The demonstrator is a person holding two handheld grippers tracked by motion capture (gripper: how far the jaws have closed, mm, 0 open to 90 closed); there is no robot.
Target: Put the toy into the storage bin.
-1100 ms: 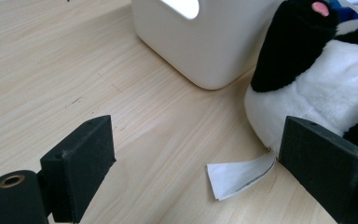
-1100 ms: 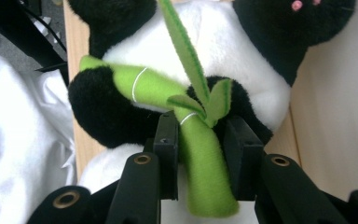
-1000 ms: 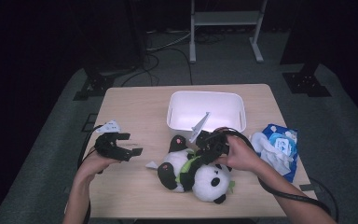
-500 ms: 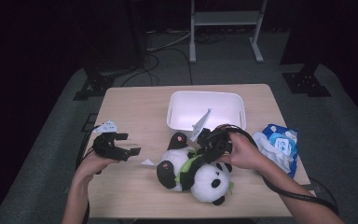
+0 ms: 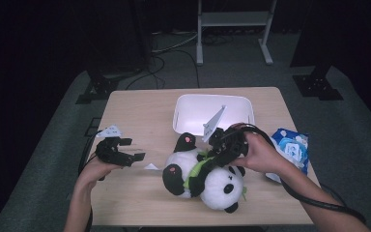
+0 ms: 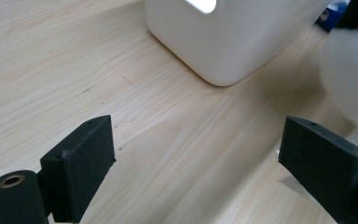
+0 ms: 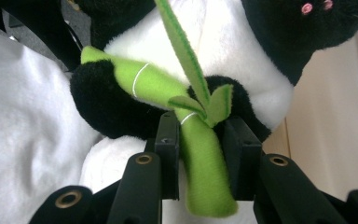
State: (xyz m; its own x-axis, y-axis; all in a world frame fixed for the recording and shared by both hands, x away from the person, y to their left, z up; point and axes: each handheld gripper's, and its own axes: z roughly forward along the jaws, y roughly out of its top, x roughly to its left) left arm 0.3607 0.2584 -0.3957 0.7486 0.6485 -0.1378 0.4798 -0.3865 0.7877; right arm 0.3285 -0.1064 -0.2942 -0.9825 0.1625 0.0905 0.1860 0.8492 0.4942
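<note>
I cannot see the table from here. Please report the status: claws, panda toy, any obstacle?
Right claw shut on green bamboo stalk of plush panda. Left claw open, nothing between. White bin just behind panda; blue packet at right.

High view: fixed above the near edge, facing forward and down, taking in the whole bench (image 5: 140,111). Left tool view: low over the wood, close, facing the white bin (image 6: 233,42). Right tool view: very close on the panda toy (image 7: 242,60). Bin (image 5: 193,108) and panda (image 5: 207,179) appear from above too.
</note>
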